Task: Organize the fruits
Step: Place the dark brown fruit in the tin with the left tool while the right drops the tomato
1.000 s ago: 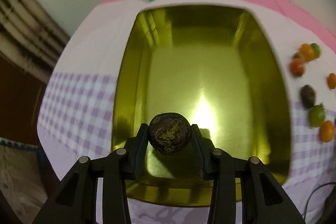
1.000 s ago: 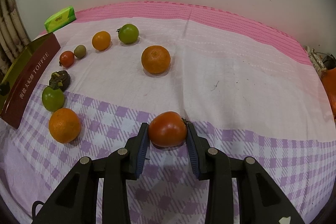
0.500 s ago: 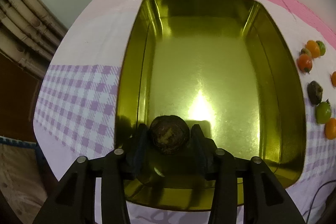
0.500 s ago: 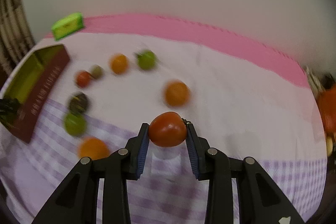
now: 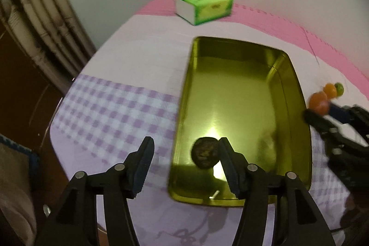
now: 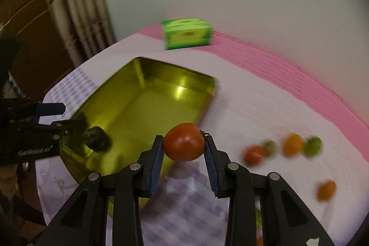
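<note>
A gold metal tin (image 5: 242, 84) lies open on the cloth; it also shows in the right wrist view (image 6: 129, 107). A dark wrinkled fruit (image 5: 204, 156) lies on the tin's floor near its front left corner, also in the right wrist view (image 6: 95, 141). My left gripper (image 5: 184, 158) is open and empty, raised above the tin's left rim, its right finger beside the fruit. My right gripper (image 6: 183, 151) is shut on a red tomato (image 6: 184, 141) and holds it in the air by the tin's right rim. It appears in the left wrist view (image 5: 322, 117).
A green tissue pack (image 5: 204, 5) lies at the far edge of the table. Several orange, red and green fruits (image 6: 293, 144) lie on the cloth to the right of the tin. The table's left edge drops off by a curtain (image 5: 46, 22).
My left gripper opened, let the dark fruit go into the tin, and pulled back up and left. My right gripper carried the tomato left to the tin.
</note>
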